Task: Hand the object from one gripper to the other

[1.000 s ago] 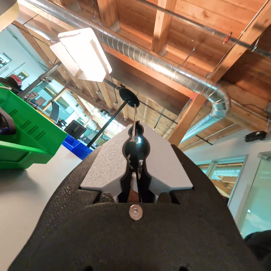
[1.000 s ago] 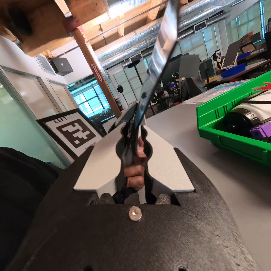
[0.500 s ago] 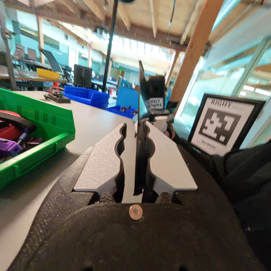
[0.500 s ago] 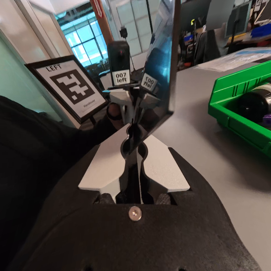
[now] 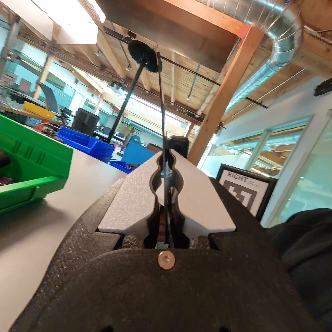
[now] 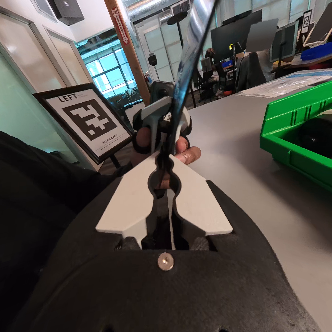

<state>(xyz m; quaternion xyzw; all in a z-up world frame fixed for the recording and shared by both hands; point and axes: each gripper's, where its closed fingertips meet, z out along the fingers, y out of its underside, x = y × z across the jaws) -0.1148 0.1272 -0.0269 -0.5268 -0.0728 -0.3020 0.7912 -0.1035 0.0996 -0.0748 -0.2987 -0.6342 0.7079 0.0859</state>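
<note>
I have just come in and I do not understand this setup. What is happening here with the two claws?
A person holds a claw in each hand over a grey table. Both the left claw and the right claw are shut on the same thin, dark, glossy plate, seen nearly edge-on. The handover is at its midpoint: neither claw has released. A green bin stands nearby.

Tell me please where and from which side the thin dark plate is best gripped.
Grip the thin dark plate at its bottom edge, fingers pressing its two flat faces, coming edge-on from below. It stands nearly upright and is very thin, so only the faces offer hold. Both the left gripper and right gripper appear to pinch there.
</note>
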